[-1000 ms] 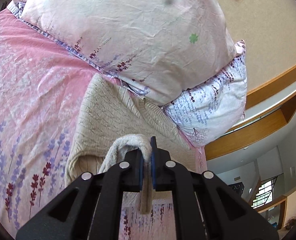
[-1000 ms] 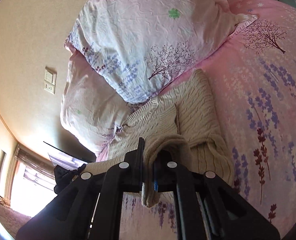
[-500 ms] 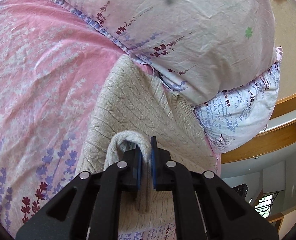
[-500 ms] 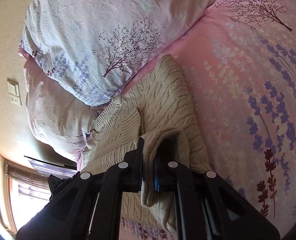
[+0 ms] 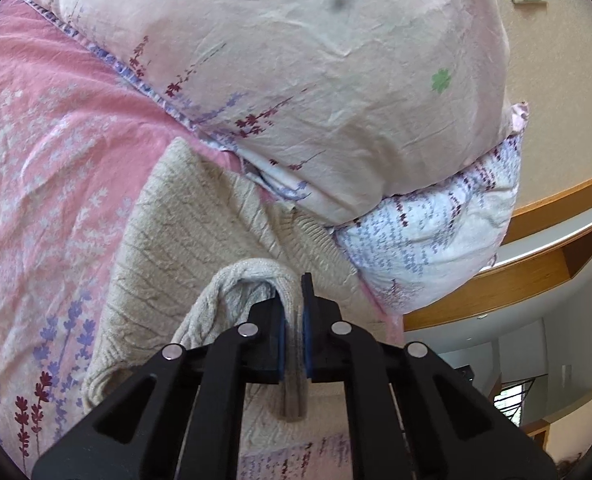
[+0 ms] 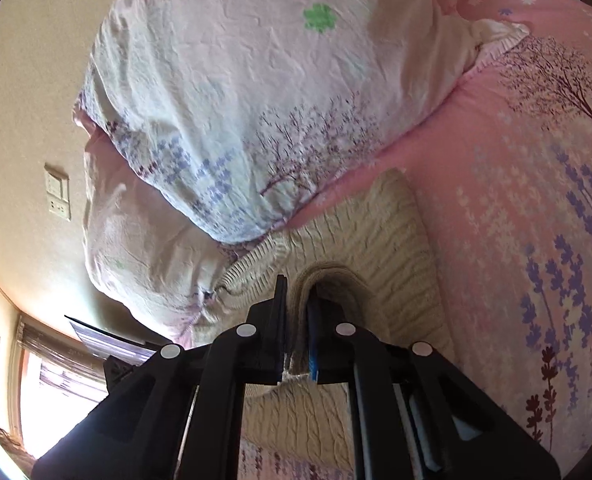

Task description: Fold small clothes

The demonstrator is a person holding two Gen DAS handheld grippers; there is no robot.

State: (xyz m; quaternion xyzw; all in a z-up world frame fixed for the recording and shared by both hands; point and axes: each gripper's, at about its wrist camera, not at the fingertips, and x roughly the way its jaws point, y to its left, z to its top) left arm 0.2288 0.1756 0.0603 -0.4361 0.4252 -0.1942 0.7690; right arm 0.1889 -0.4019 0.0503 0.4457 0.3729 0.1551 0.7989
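I have both tongs, left tongs (image 5: 293, 326) and right tongs (image 6: 297, 330), clamped on the cream sweater's (image 5: 184, 232) lifted edge; its body lies ahead on the bed (image 5: 56, 128). Fold half done, I judge; laying down remains.

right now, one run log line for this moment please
step: fold | left gripper: shut on sweater | right gripper: shut on sweater | sweater far edge: near pillows

the head edge of the bed (image 5: 56, 128) is blocked by stacked pillows (image 5: 296, 80); open bedspread is left beside the sweater (image 5: 184, 216).
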